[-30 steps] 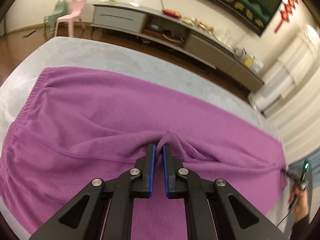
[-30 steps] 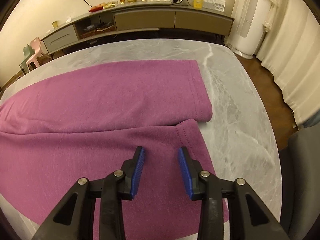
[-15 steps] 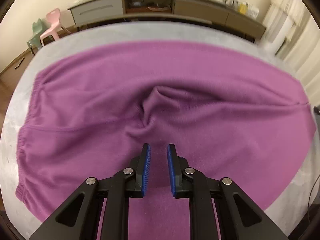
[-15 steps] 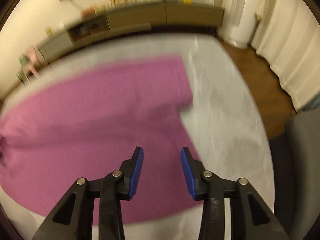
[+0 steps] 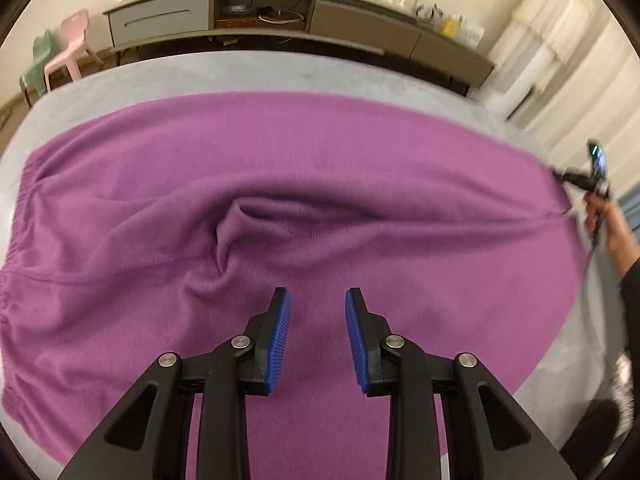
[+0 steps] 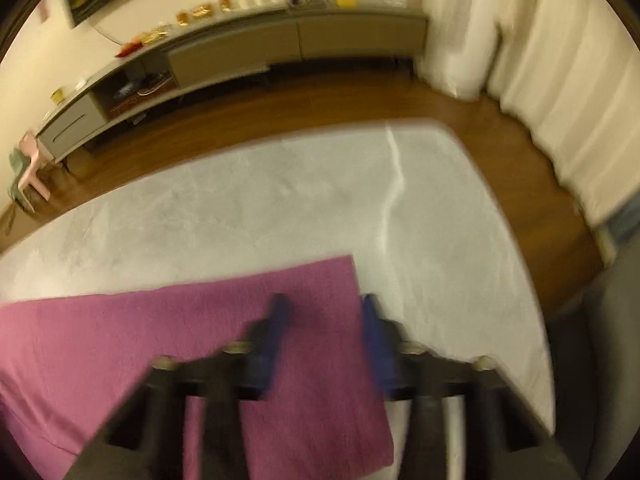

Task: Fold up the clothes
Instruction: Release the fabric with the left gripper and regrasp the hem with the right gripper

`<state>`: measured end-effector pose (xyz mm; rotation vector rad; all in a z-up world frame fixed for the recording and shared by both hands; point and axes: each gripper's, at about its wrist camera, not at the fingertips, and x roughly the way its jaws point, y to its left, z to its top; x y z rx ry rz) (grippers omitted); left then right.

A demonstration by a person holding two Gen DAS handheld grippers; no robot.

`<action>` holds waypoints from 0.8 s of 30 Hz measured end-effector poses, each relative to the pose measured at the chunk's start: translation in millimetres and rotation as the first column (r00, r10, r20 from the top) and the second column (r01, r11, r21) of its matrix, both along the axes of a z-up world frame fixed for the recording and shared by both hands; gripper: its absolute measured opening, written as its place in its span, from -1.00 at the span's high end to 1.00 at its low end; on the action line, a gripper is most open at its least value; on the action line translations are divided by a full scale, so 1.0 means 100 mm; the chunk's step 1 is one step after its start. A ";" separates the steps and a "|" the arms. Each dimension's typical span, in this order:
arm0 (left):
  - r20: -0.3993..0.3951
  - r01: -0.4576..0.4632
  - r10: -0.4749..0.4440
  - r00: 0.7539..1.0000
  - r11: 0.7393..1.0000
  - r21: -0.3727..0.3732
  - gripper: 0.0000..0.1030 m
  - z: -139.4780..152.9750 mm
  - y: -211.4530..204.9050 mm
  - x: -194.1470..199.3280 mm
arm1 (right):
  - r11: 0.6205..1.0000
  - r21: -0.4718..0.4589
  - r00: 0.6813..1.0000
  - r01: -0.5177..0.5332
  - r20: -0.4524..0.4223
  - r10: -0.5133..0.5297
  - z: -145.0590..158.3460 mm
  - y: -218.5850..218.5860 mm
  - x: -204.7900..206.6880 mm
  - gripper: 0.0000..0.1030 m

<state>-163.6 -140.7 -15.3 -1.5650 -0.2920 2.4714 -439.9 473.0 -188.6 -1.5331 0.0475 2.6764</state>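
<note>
— On the grey marble table (image 5: pixel 240 76), where are the trousers?

— I see the purple trousers (image 5: pixel 320 168) spread flat across it in my left wrist view. The gathered waistband is at 9 o'clock and the leg ends are at 3 o'clock. A rumpled ridge of cloth (image 5: pixel 236 224) stands up just past my left tool, toward 11 o'clock.

— And your left gripper?

— The left gripper (image 5: pixel 316 308) is released. Its jaws have just been opening, the blue pads (image 5: pixel 280 340) are apart, and nothing is between them. They hang over the near leg, and I cannot say if the tips touch the cloth.

— The right one?

— In the same view I find the right gripper (image 5: pixel 576 178) out at 3 o'clock, at the leg ends, with the person's hand (image 5: pixel 604 220) behind it. The right wrist view is badly smeared. There the fingers show parted, and the corner of a trouser leg (image 6: pixel 312 360) lies in the gap. The cloth's end edge runs close to the finger on the 3 o'clock side. Those jaws have just been closing, but as I see it the pads do not press on the fabric.

— Anything else around?

— There is bare marble toward 12 o'clock, and a long sideboard (image 5: pixel 280 12) stands against the far wall. A pink chair (image 5: pixel 74 52) sits at 10 o'clock.
</note>
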 end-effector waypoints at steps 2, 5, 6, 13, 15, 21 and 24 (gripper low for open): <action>-0.025 -0.040 0.042 0.999 0.995 0.092 0.45 0.06 -0.16 0.01 | 0.999 0.029 0.996 -0.040 -0.080 0.042 0.08 -0.10 0.06 0.87; -0.039 -0.102 0.114 0.993 0.967 0.232 0.10 0.19 -0.37 0.03 | 0.987 0.037 0.956 -0.158 -0.244 0.163 0.37 -0.32 0.47 0.87; -0.042 -0.122 0.139 0.989 0.952 0.280 -0.03 0.22 -0.43 0.05 | 0.975 0.054 0.932 -0.215 -0.285 0.222 0.45 -0.41 0.70 0.87; 0.037 -0.121 0.117 0.992 0.885 0.449 -0.23 0.10 -0.01 -0.41 | 0.889 0.179 0.837 -0.422 -0.301 0.458 0.19 -0.61 2.24 0.87; 0.082 -0.131 0.105 0.991 0.875 0.466 -0.23 -0.01 0.23 -0.64 | 0.908 0.136 0.856 -0.397 -0.303 0.420 0.06 -0.47 2.37 0.87; 0.125 -0.204 0.164 0.978 0.869 0.451 -0.23 -0.09 0.73 -1.09 | 0.915 0.068 0.850 -0.397 -0.348 0.395 0.35 -0.35 2.61 0.87; 0.149 -0.196 0.140 0.979 0.848 0.492 -0.24 -0.13 0.98 -1.33 | 0.908 0.054 0.840 -0.414 -0.360 0.405 0.55 -0.34 2.69 0.87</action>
